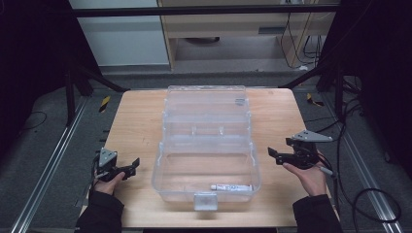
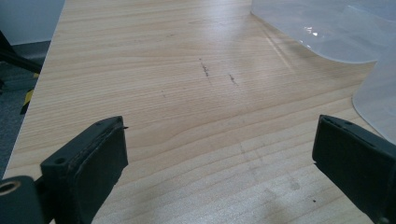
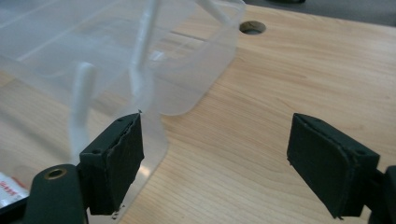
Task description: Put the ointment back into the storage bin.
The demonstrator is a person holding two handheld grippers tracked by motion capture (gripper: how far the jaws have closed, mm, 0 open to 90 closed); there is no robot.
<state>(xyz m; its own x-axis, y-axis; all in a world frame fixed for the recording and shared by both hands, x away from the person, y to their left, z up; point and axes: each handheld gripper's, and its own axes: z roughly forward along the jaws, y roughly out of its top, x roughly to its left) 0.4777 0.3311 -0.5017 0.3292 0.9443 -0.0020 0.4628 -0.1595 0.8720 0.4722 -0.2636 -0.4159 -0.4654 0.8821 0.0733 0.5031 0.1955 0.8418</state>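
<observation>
We are resting either side of the clear box (image 1: 206,145), which is sitting lid-open mid-bench (image 1: 136,121) with a small tube (image 1: 231,186) lying in its front tray; closing it probably remains. Our left claw (image 1: 132,166) and right claw (image 1: 273,155) are both gaping wide, holding and touching nothing.

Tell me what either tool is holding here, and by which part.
Nothing. The left tool is open over bare table; the right tool is open beside the clear box, gripping nothing.
</observation>
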